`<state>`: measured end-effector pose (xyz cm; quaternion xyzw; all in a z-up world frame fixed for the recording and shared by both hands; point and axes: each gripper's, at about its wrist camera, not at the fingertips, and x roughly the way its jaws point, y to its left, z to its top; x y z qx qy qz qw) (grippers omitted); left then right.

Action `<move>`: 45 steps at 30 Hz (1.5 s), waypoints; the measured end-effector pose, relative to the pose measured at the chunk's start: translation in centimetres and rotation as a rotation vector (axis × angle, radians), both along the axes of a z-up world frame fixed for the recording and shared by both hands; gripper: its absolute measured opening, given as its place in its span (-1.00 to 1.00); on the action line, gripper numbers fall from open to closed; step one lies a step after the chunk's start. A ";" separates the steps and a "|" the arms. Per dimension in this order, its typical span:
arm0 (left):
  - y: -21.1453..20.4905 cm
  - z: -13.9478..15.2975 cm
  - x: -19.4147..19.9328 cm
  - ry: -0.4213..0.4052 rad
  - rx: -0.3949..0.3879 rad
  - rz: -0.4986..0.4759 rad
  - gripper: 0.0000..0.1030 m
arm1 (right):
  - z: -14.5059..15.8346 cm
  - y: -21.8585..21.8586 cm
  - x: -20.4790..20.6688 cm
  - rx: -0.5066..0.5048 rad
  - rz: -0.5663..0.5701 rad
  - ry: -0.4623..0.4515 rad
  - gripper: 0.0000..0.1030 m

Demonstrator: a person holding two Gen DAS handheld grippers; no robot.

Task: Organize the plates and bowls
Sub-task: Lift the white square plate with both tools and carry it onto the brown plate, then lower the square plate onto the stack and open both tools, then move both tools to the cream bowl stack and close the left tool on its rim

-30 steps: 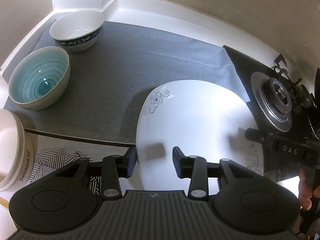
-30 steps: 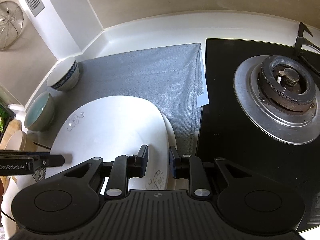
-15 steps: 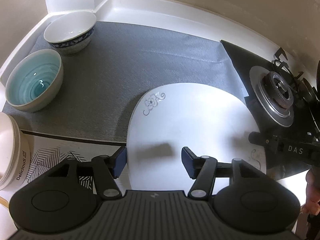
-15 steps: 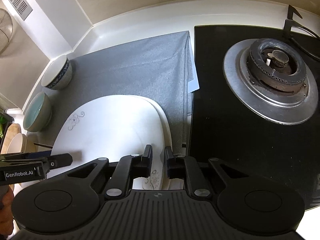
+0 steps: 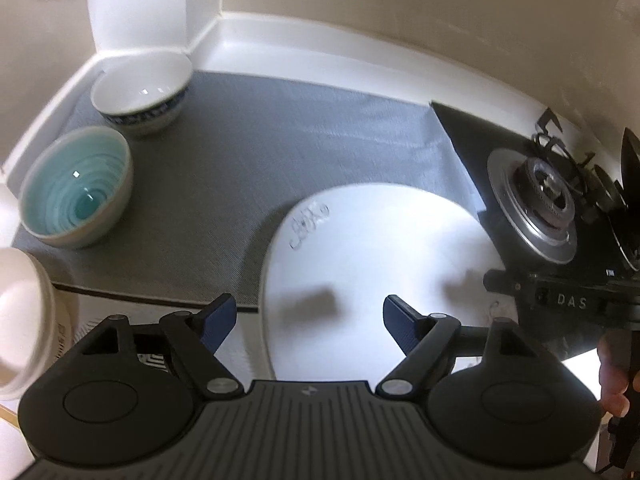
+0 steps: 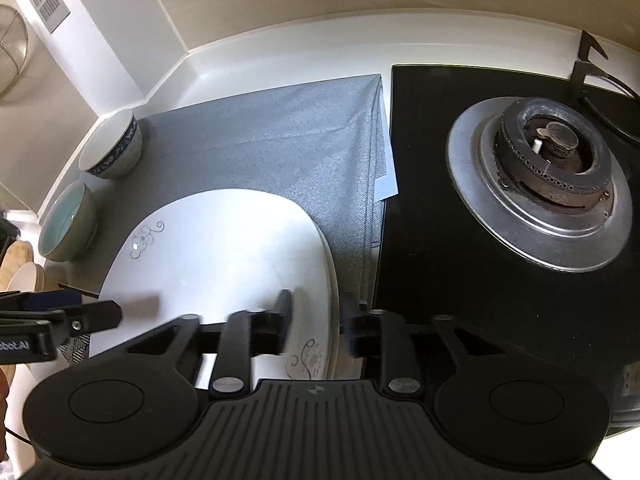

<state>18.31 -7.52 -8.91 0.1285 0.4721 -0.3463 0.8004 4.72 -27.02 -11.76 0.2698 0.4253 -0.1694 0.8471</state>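
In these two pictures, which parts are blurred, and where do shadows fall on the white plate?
Left wrist view: the whole picture is slightly smeared, the plate flower print unreadable; two soft shadows lie on it. Right wrist view: background sharp, only the right claw fingers are blurred; a shadow lies beside the left claw.

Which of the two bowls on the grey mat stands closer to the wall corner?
The white bowl with the blue patterned band; the turquoise-glazed bowl stands nearer the counter's front.
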 end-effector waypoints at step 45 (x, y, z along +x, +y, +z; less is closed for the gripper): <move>5.1 3.2 -1.0 -0.082 0.114 0.068 0.99 | 5.6 9.8 0.8 -0.183 0.256 -0.062 0.60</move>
